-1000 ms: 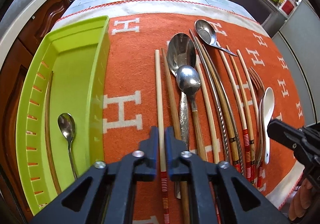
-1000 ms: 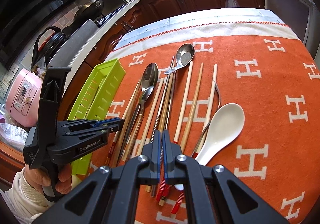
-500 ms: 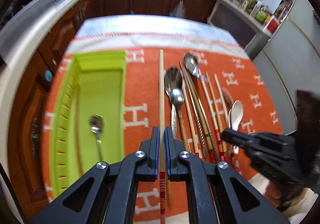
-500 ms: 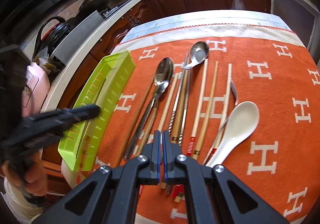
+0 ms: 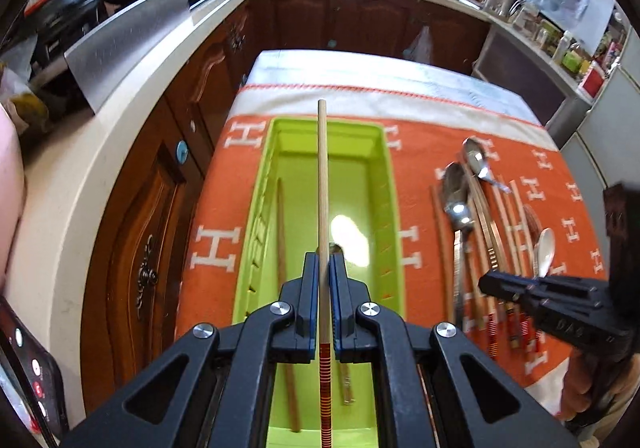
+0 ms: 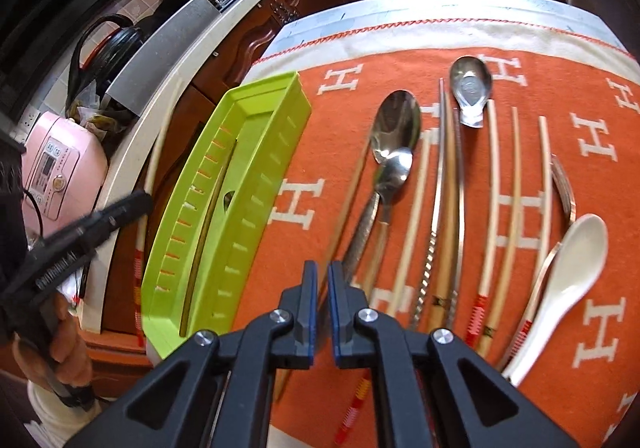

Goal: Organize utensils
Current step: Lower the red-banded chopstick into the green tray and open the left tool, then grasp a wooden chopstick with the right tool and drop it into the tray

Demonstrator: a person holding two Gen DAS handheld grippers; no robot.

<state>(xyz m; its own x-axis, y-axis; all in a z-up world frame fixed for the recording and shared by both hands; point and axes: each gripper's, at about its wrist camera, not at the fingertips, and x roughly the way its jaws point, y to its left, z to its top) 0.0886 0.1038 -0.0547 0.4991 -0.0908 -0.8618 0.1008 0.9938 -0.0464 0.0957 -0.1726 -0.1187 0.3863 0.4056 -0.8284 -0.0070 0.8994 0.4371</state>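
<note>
My left gripper (image 5: 323, 264) is shut on a pale wooden chopstick (image 5: 322, 183) with a red-striped end and holds it lengthwise above the green tray (image 5: 384, 207). The tray holds a brown chopstick (image 5: 281, 240) and a small spoon, mostly hidden behind my fingers. The other utensils lie in a row on the orange cloth: metal spoons (image 6: 394, 135), chopsticks (image 6: 492, 199) and a white ceramic spoon (image 6: 568, 260). My right gripper (image 6: 323, 272) hovers over the cloth near the tray's right wall (image 6: 256, 215), its jaws slightly apart and empty.
The orange cloth with white H letters (image 6: 592, 143) covers the table. A wooden cabinet (image 5: 160, 175) and a white counter (image 5: 72, 175) stand left of the table. A pink appliance (image 6: 60, 171) sits on the counter.
My left gripper has lifted the chopstick off the cloth and carried it left over the green tray. My right gripper has shifted left toward the tray, and its jaws have parted slightly.
</note>
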